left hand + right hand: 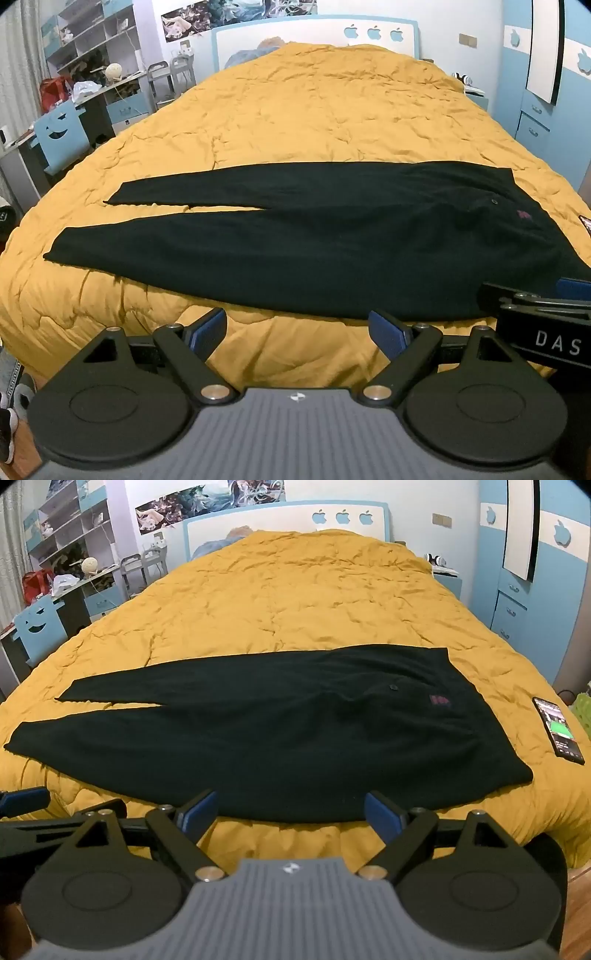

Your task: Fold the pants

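Black pants [314, 251] [280, 731] lie flat across the near part of a yellow quilt [314, 110] [295, 590], waist to the right, both legs stretched to the left with a narrow gap between them. My left gripper [297, 330] hovers open just short of the pants' near edge, with nothing between its blue pads. My right gripper [290, 812] is open too, over the same near edge closer to the waist, empty. The right gripper's body shows at the right edge of the left wrist view [535, 317].
A phone [557, 729] with a lit screen lies on the quilt right of the waist. Desk, shelves and a blue chair [61, 136] stand left of the bed, blue cabinets [524, 602] to the right. Shoes [14, 413] sit on the floor at the lower left.
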The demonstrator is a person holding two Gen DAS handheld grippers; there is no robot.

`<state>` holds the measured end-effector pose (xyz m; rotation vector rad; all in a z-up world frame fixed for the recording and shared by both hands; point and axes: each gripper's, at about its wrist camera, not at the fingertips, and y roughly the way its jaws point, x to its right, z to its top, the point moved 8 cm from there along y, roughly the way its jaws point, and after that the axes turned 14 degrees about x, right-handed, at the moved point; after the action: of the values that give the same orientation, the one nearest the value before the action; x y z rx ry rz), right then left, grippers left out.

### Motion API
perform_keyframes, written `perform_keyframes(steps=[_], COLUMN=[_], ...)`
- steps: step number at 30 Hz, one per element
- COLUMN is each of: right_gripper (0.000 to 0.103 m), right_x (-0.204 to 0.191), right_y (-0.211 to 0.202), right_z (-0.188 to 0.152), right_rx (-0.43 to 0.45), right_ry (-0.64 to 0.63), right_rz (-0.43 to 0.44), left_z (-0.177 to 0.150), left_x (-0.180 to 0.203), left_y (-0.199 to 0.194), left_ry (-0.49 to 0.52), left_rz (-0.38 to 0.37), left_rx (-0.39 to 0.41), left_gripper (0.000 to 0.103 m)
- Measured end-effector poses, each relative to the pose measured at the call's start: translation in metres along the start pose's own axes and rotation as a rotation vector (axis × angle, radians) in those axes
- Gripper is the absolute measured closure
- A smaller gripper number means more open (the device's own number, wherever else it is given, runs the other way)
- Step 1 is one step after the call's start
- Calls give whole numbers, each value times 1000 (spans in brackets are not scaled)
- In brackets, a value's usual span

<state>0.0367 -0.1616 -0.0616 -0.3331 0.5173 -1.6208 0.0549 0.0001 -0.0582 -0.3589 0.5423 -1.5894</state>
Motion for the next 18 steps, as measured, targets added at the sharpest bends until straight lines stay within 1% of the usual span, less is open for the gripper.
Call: perform_keyframes(steps=[18], right_gripper=[20], right_x=[0], right_y=[-3], right_z=[1], right_rx=[-2], right_ry=[-2], right_rz=[-4], left_z=[0], left_x=[0], left_y=[0], left_ry=[3], left_rz=[2], left_rx=[-2], left_gripper=[2])
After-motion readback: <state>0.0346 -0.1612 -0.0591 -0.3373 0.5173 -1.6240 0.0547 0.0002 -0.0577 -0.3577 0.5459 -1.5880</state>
